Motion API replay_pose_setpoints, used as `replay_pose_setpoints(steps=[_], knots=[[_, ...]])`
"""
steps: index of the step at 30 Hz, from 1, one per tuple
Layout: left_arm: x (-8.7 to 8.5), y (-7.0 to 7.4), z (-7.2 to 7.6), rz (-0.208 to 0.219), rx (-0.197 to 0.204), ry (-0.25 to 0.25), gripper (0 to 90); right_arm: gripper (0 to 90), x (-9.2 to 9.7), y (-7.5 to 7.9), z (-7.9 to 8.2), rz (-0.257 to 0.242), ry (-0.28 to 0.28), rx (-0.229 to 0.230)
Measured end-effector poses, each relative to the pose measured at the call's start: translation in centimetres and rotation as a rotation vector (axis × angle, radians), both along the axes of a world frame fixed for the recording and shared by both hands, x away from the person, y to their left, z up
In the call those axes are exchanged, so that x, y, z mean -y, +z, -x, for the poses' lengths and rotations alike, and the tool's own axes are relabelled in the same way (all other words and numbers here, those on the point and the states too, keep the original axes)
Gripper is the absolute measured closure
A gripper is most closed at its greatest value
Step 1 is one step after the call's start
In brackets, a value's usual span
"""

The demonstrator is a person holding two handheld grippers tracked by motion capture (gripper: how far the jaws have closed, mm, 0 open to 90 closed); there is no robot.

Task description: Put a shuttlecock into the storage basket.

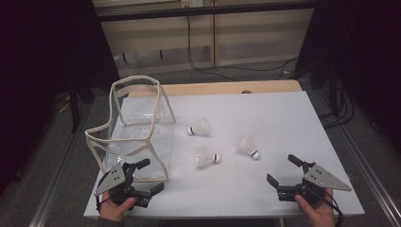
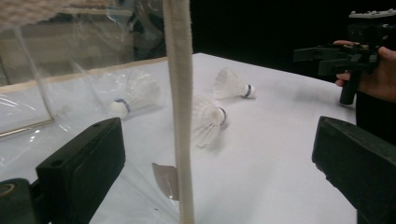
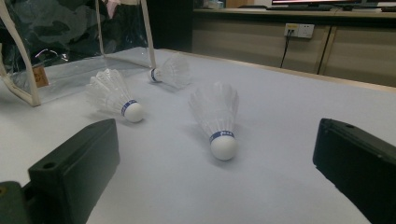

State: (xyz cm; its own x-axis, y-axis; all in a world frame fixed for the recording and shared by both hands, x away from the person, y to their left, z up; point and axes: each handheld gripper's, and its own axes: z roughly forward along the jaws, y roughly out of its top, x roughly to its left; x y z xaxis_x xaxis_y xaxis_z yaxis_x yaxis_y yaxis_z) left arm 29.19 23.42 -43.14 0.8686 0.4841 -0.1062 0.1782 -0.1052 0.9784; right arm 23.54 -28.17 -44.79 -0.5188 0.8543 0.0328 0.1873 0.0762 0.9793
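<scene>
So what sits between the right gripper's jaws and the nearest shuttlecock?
Nothing: in the right gripper view, bare white table runs from the open right gripper up to the nearest shuttlecock.

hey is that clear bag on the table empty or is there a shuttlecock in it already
Empty. The clear bag holds nothing; all three shuttlecocks lie outside it on the table.

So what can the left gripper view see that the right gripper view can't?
Left gripper view alone: the bag's cream strap standing upright close in front, between the left tongs' open jaws, and the person's other hand holding the right tongs farther off.

Right gripper view alone: a wall socket with a cable, wooden cabinets, and the bag's small orange tag.

Both share: the three shuttlecocks, the white table and the clear bag.
</scene>
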Motion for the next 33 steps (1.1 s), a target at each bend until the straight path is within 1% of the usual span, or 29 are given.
replay_pose_setpoints(steps=[7,12,27,31,33], knots=[[0.3,0.1,0.1,-0.006,-0.002,-0.025,2.8,0.6,0.0,0.0,0.0,0.003,0.001,0.000],[0.5,0.2,0.3,0.009,-0.004,-0.033,2.8,0.6,0.0,0.0,-0.1,0.002,0.002,-0.001],[1.5,0.2,0.9,0.003,-0.011,-0.067,2.8,0.6,-0.3,0.0,-0.5,0.001,0.013,0.004],[2.3,0.2,1.1,-0.006,-0.013,-0.094,2.8,0.6,-0.2,0.0,-0.5,-0.002,0.011,0.000],[2.5,0.2,1.2,-0.007,-0.015,-0.098,2.7,0.7,-0.2,0.0,-0.5,-0.002,0.011,0.001]])
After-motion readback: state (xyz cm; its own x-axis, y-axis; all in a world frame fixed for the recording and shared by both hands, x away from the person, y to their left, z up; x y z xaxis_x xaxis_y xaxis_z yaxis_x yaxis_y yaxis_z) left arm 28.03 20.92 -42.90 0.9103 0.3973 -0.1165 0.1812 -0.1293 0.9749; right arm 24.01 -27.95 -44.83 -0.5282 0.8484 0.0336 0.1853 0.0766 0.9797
